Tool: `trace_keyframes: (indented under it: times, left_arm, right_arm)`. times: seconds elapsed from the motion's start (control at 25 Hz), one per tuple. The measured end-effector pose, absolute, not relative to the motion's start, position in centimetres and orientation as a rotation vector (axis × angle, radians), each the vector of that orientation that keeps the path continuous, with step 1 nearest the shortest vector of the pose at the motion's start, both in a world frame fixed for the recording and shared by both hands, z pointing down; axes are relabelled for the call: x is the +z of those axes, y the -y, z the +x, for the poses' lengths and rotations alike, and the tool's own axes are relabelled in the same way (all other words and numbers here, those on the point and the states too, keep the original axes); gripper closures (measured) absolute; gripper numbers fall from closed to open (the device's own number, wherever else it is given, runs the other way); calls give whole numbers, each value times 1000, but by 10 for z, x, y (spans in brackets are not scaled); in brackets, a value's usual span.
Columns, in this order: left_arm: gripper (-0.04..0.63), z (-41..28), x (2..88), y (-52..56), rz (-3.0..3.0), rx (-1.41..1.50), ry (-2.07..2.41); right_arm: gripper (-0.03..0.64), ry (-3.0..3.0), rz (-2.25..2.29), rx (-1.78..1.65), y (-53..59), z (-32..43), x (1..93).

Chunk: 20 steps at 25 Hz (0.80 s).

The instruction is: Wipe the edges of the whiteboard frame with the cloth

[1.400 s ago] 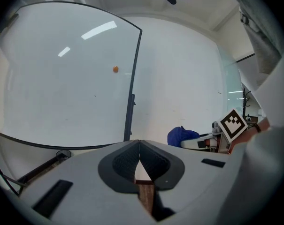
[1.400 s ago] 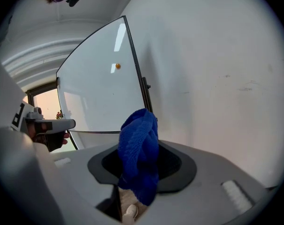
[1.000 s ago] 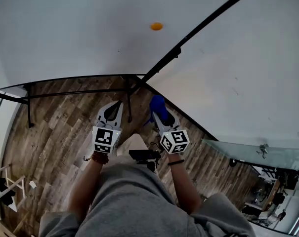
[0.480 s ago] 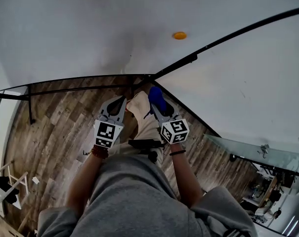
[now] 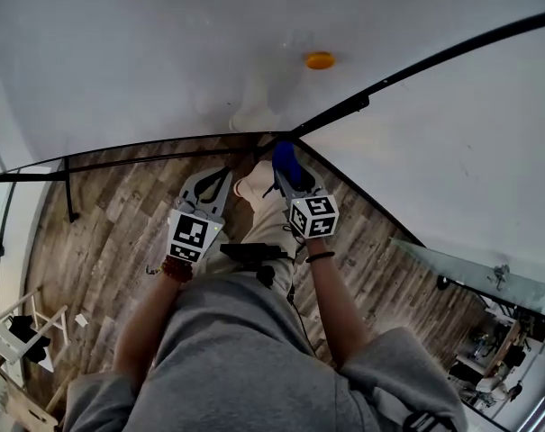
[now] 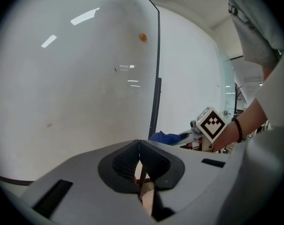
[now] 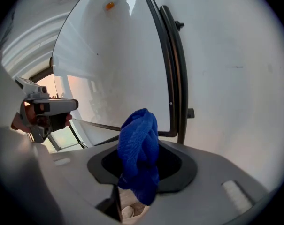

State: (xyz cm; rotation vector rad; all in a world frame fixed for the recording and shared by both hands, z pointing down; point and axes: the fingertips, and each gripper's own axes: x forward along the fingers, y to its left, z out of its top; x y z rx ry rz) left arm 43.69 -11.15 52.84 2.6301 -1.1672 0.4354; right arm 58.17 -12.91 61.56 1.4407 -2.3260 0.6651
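Observation:
The whiteboard fills the upper head view, with an orange magnet on it. Its black frame runs along the lower edge and meets the side edge at a corner. My right gripper is shut on a bunched blue cloth, held just below that corner. In the right gripper view the cloth hangs between the jaws, close to the frame. My left gripper is beside it, shut and holding nothing. The cloth also shows in the left gripper view.
Wood plank floor lies below. A black stand leg of the board reaches down at the left. The person's beige shoe is between the grippers. A glass panel stands at the right, a white rack at lower left.
Both grippers have moved up and closer to the board's lower corner; the blue cloth now sits just under the corner of the frame. The left gripper stays shut.

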Motion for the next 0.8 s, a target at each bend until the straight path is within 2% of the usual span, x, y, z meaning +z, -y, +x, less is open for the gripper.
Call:
trace_keyframes:
  times: [0.24, 0.8]
  left_arm:
    - [584, 427, 534, 118, 2635, 489, 1168]
    - [584, 428, 539, 120, 2657, 499, 1118]
  right_arm:
    - [443, 2222, 1437, 763, 145, 580, 666]
    - [443, 2087, 1438, 904, 181, 580, 720]
